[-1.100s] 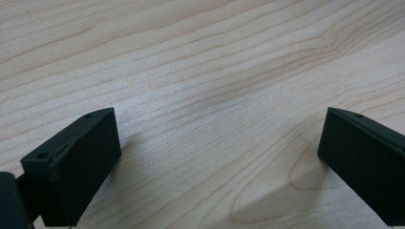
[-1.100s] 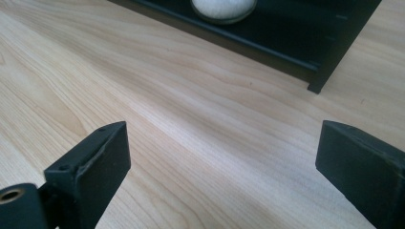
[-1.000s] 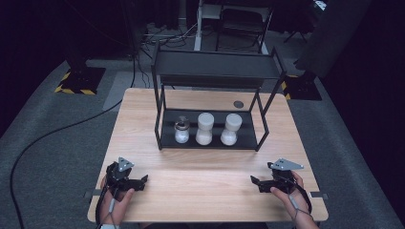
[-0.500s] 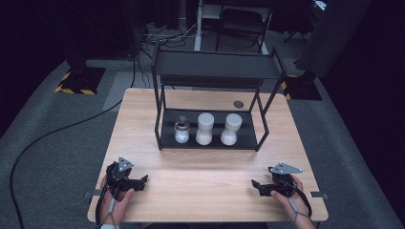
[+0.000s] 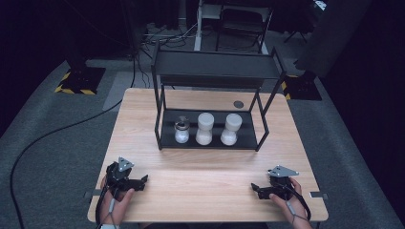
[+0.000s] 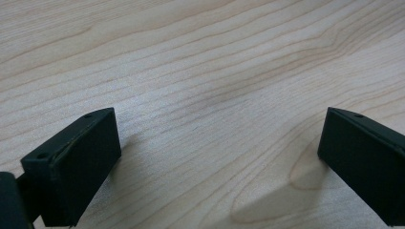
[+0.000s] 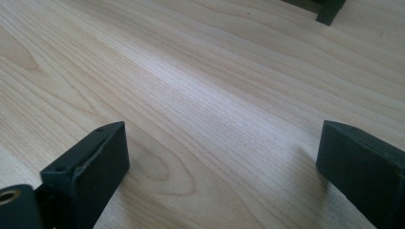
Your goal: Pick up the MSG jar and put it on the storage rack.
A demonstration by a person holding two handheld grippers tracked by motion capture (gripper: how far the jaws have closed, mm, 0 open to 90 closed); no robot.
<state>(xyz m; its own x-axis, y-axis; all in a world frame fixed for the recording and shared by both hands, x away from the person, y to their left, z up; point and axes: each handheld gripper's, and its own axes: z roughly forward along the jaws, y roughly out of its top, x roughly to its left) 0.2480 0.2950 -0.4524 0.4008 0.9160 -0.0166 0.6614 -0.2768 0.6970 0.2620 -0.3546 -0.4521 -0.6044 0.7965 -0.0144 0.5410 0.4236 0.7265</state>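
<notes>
— Jars: three in a row on the lower shelf of the black rack point(image 5: 217, 78), well ahead of both grippers. Small glass jar point(image 5: 181, 130) with a dark lid ahead and right of the left gripper point(image 5: 143, 181); middle white jar point(image 5: 205, 129) and right white jar point(image 5: 230, 129) ahead and left of the right gripper point(image 5: 256, 189).

— Held yet?

— No. Both grippers resting low at the near edge of the table point(image 5: 200, 176), well apart, one at each corner. Jaws spread wide on each; in the left gripper view nothing but bare wood grain point(image 6: 210, 95) between them, same in the right gripper view point(image 7: 219, 105).

— Why parked like that?

— Looks like a ready pose: hands down, jaws apart, a clear lane of table between grippers and rack.

— And the jars so lined up?

— Probably for easy reach from the front, spaced enough for a jaw on either side. Top shelf overhead, so likely a low, level approach needed. Rack foot point(image 7: 329, 10) visible far ahead of the right gripper.
</notes>
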